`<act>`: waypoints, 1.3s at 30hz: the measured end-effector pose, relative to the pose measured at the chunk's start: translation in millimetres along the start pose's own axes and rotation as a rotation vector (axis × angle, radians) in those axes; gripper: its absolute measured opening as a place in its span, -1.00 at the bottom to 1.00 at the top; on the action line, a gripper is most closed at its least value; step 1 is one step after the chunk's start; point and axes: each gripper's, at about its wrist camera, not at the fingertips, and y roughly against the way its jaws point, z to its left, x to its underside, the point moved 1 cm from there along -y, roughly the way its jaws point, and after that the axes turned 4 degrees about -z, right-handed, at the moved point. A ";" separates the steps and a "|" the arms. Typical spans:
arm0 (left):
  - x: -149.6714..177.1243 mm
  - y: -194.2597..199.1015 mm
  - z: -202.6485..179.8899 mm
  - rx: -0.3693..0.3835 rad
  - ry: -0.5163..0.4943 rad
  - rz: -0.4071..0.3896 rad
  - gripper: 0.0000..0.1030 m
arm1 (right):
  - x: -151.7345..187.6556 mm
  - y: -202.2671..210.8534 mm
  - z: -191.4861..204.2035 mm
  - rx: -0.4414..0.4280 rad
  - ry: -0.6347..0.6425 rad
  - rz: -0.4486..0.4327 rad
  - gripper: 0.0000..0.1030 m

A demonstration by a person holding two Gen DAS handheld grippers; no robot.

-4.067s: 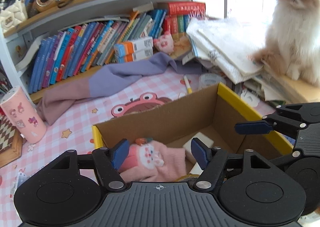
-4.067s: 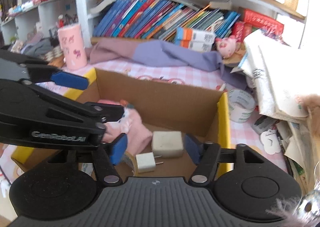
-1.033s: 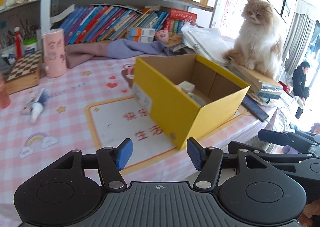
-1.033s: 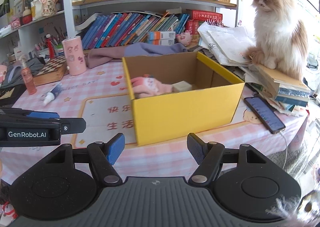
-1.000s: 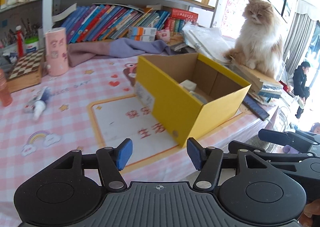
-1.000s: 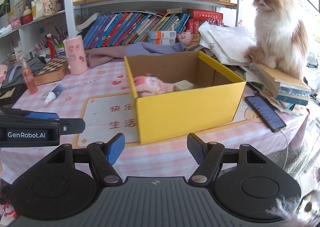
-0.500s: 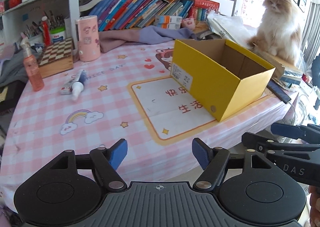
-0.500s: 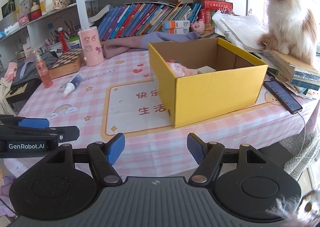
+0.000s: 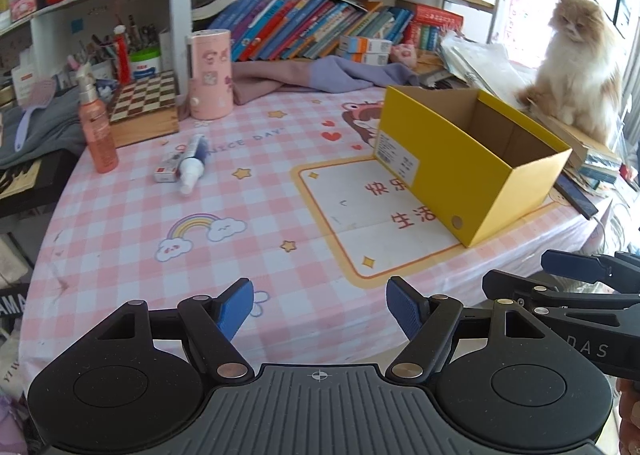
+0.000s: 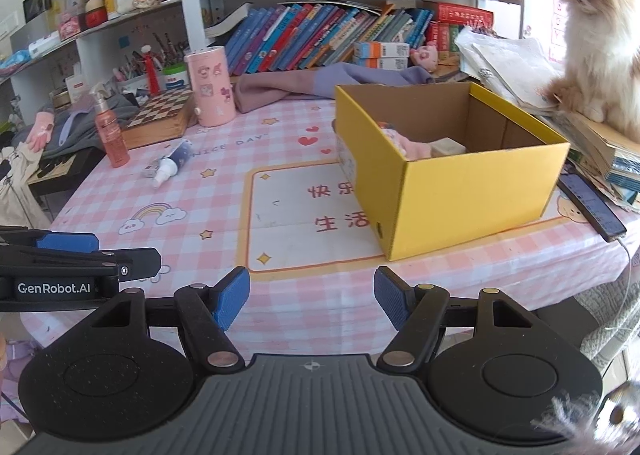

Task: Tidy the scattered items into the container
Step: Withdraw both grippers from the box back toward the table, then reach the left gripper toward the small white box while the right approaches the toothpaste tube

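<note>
A yellow cardboard box [image 9: 472, 179] [image 10: 472, 191] stands on the right of the pink checked tablecloth. Inside it, the right wrist view shows a pink plush item [image 10: 412, 147] and a pale block [image 10: 448, 147]. A small tube with a white cap [image 9: 192, 167] [image 10: 170, 165] lies on the cloth at the left beside a little red and white packet [image 9: 166, 171]. My left gripper [image 9: 320, 309] hangs open above the table's near edge, nothing between its fingers. My right gripper [image 10: 312, 297] is open and empty too, back from the box.
A long-haired cat [image 10: 596, 39] sits on stacked books right of the box. A phone [image 10: 592, 207] lies by the table edge. A pink cylinder [image 9: 210, 75], a chessboard box [image 9: 144, 107], a pink spray bottle [image 9: 98, 127] and a purple cloth [image 9: 320, 75] line the back under bookshelves.
Both grippers have drawn back from the box toward the table's near edge, so more of the table shows. The left jaws stand a little wider than a second ago.
</note>
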 end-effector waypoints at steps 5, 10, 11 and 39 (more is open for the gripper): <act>2.0 5.2 14.0 -0.027 0.025 -0.007 0.46 | -3.0 -5.8 11.9 -0.032 0.022 0.002 0.30; 3.0 12.4 29.3 -0.042 0.053 -0.032 0.46 | -7.1 -13.8 25.7 -0.063 0.047 0.006 0.30; 2.9 13.0 32.6 -0.048 0.059 -0.034 0.46 | -8.2 -14.9 28.8 -0.068 0.053 0.005 0.30; -24.1 -26.9 70.5 -0.125 0.114 -0.020 0.49 | -39.4 -75.7 50.3 -0.124 0.099 0.007 0.30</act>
